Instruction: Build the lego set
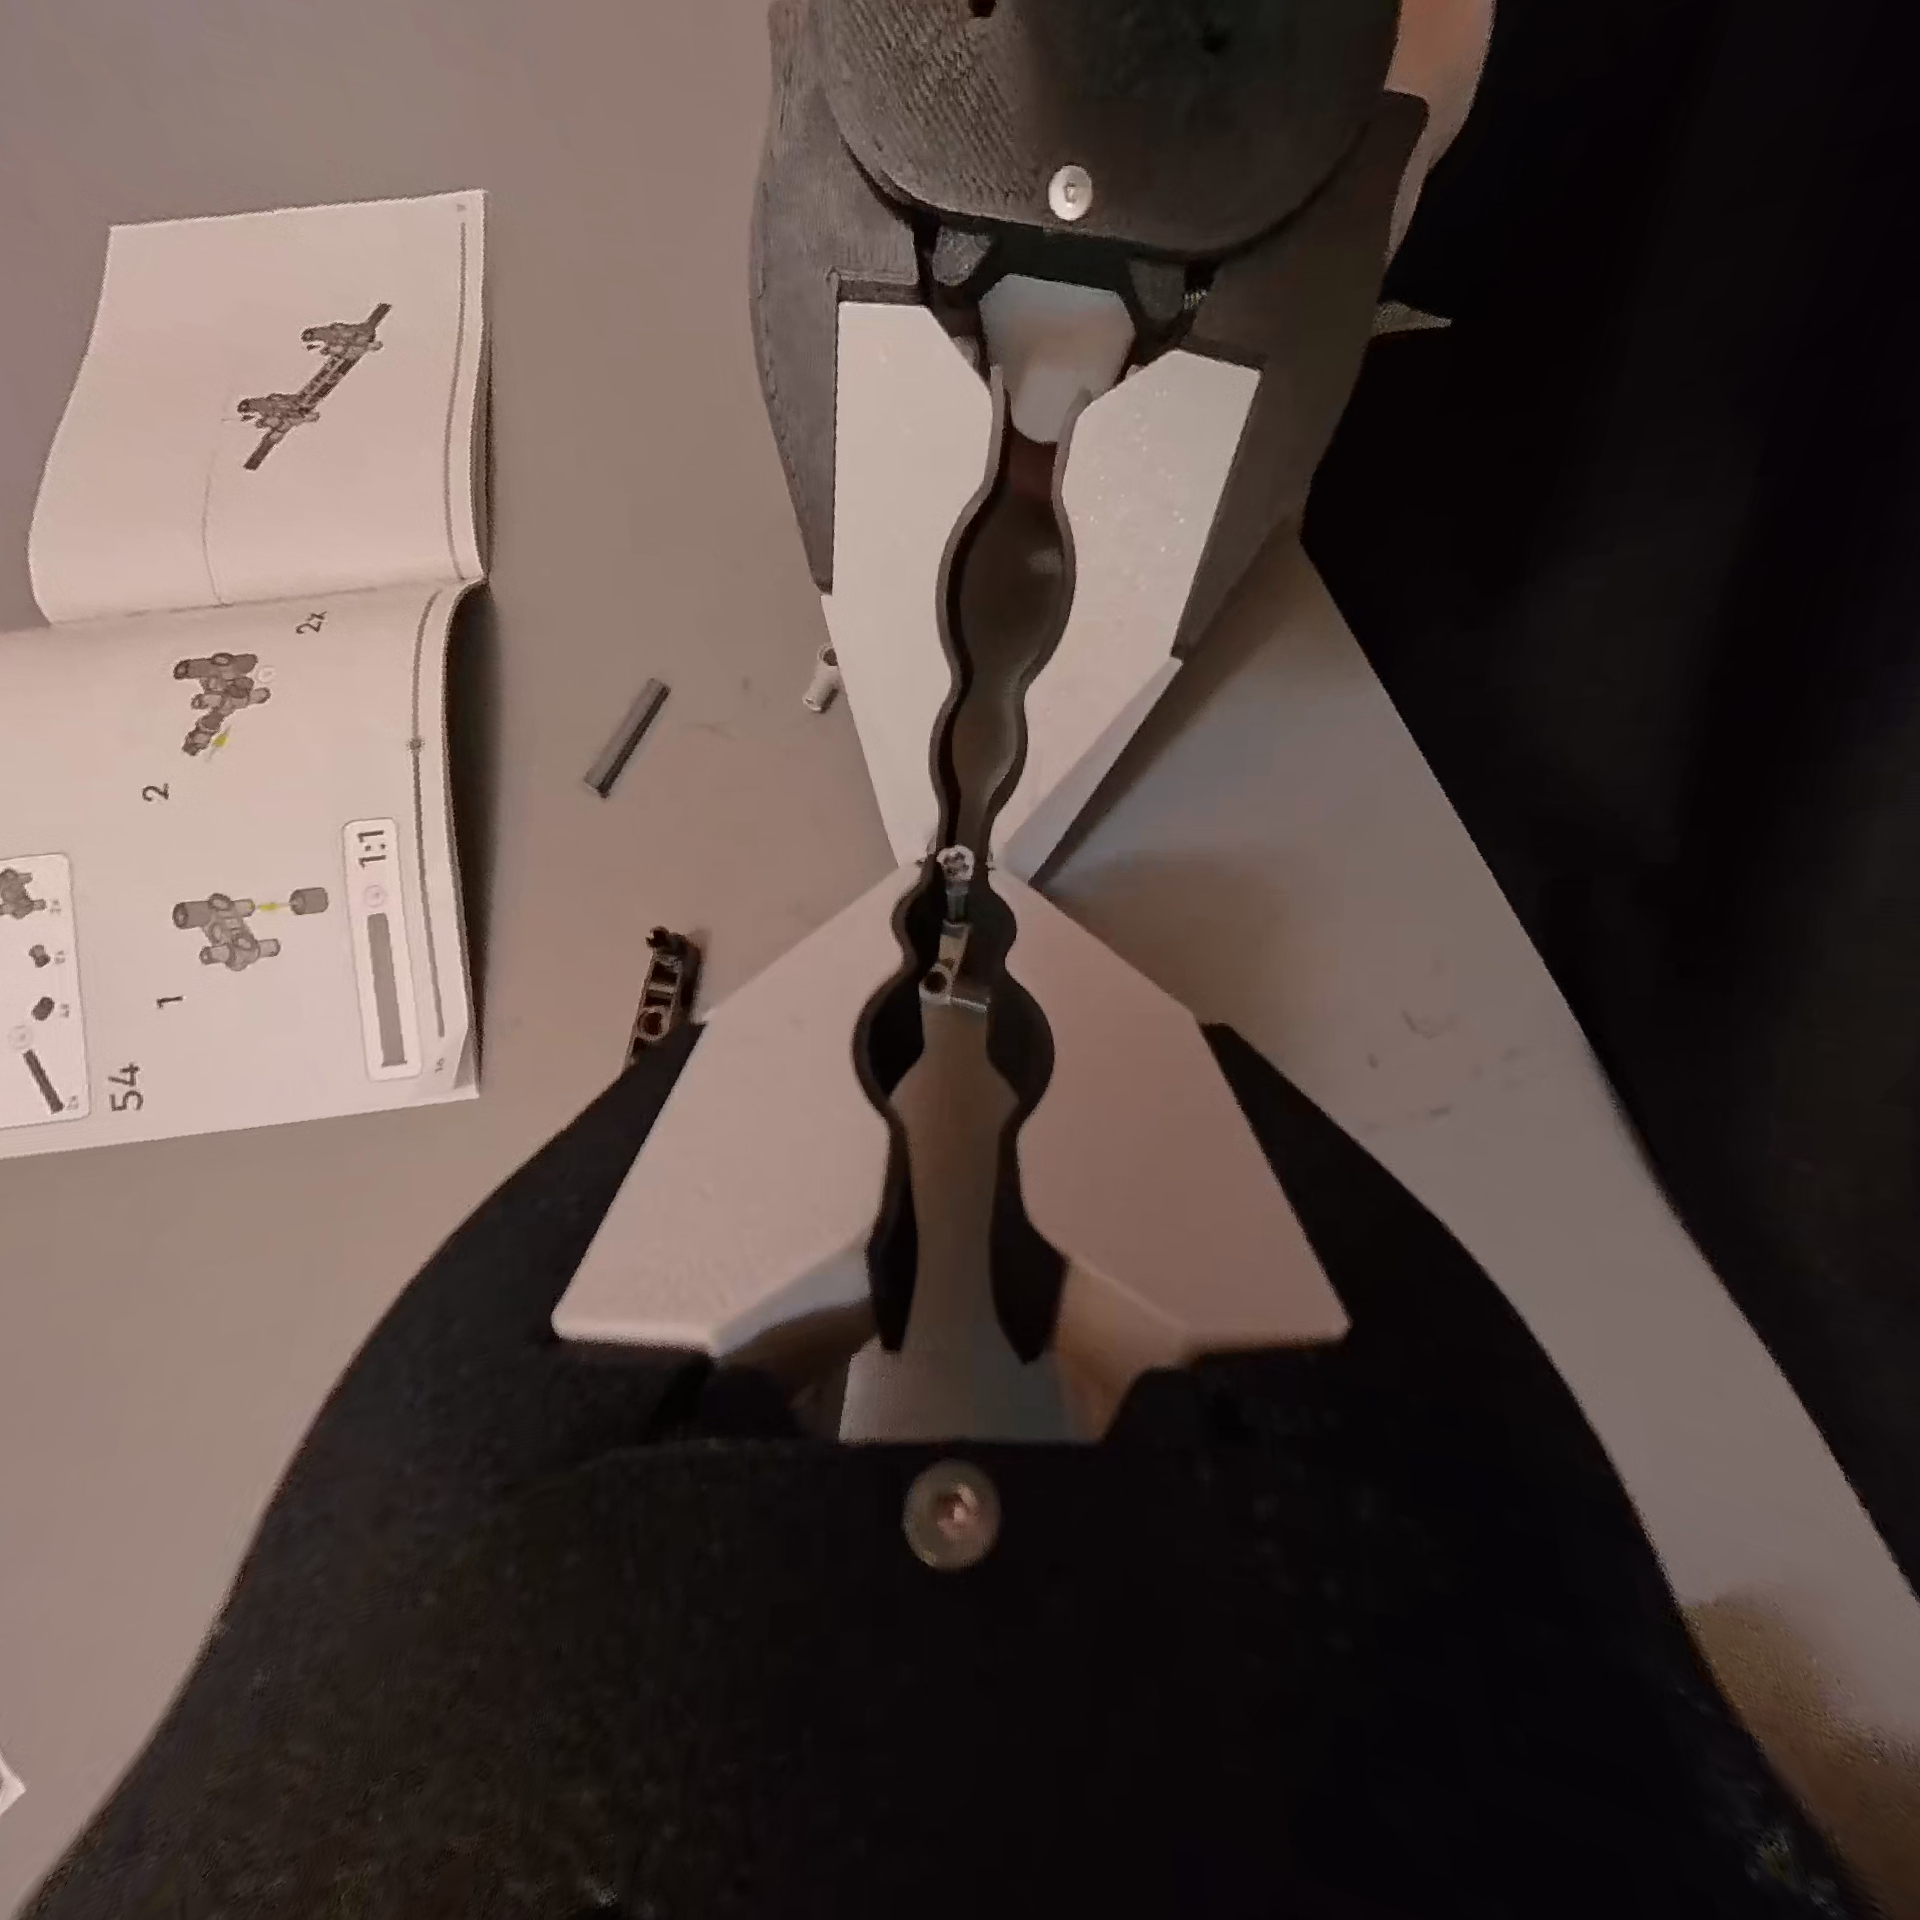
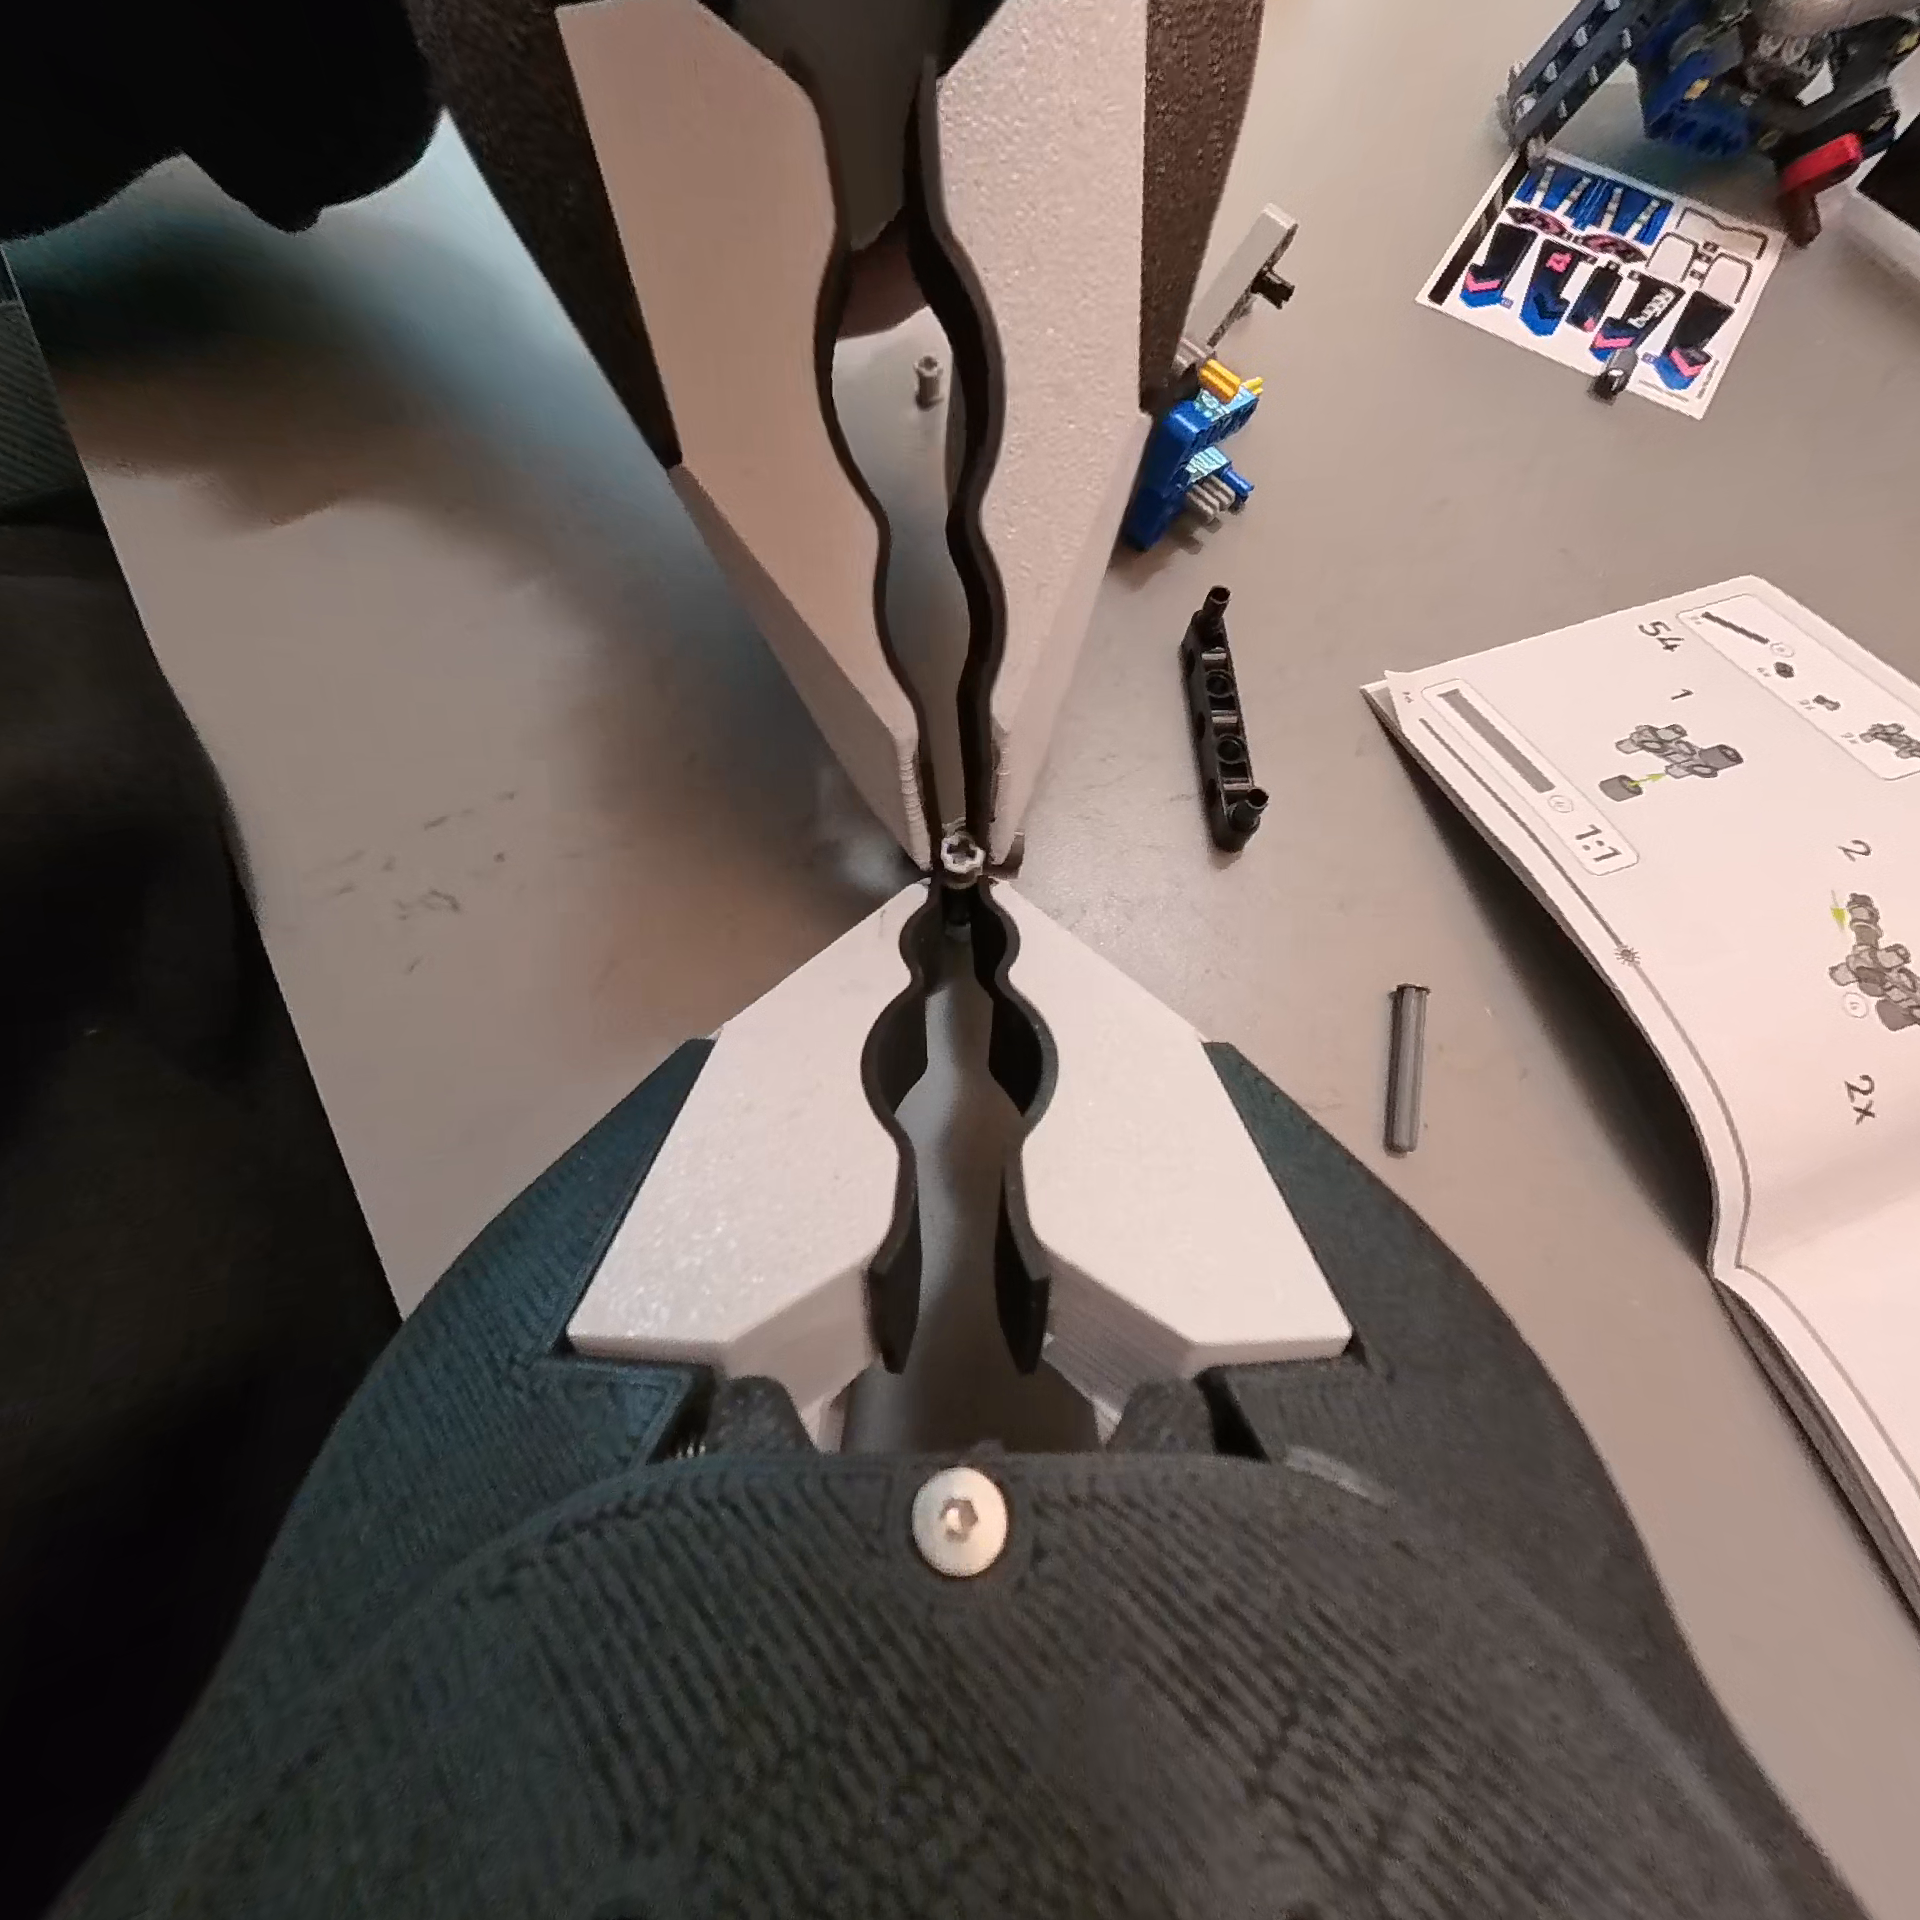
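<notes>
Left gripper (image 1: 951,904) clamped on small grey lego connector piece (image 1: 953,982). Right gripper (image 2: 956,896), tip-to-tip at 12 o'clock, closed on its pale grey bush end (image 2: 956,854). Open instruction booklet (image 1: 249,665) at 9 o'clock.

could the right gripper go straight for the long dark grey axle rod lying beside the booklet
Probably not yet. The right gripper looks shut on a small grey connector piece, tip to tip with the left gripper. The long dark grey axle rod lies uncovered on the table.
</notes>
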Demonstrator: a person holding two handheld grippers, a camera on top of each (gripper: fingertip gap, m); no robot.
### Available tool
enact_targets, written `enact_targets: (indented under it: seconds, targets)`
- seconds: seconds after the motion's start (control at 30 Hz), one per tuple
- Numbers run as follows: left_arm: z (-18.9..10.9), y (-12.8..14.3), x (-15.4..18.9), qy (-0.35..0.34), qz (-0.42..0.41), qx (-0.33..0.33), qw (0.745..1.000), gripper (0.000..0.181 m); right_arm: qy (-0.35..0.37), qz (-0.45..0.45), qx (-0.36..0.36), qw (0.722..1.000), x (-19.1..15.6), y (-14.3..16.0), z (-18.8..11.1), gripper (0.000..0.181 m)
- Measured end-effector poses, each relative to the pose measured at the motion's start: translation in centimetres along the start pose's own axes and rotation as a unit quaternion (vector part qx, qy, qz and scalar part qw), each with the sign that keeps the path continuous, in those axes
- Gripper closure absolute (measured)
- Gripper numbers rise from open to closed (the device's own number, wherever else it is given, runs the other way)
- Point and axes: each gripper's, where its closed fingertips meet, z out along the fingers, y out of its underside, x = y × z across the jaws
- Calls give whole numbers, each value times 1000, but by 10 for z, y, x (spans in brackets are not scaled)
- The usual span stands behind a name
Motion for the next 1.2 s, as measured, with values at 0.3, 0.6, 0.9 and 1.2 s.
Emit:
enact_targets:
  seconds: [0.3,0.6,0.9,1.2]
  targets:
    - [1,-1,-2,-2,-7,20,1000,179,14,26,1,1000,5,2,-3,171]
    - [1,0,0,-5,3,-1,1000,178,22,7,-2,1000,1,1,-1,176]
    - [11,16,1,-16,8,-50,999,179,29,12,1,1000,4,3,-6,170]
    - [13,13,2,-23,16,-39,999,179,27,11,-5,1000,3,7,-7,168]
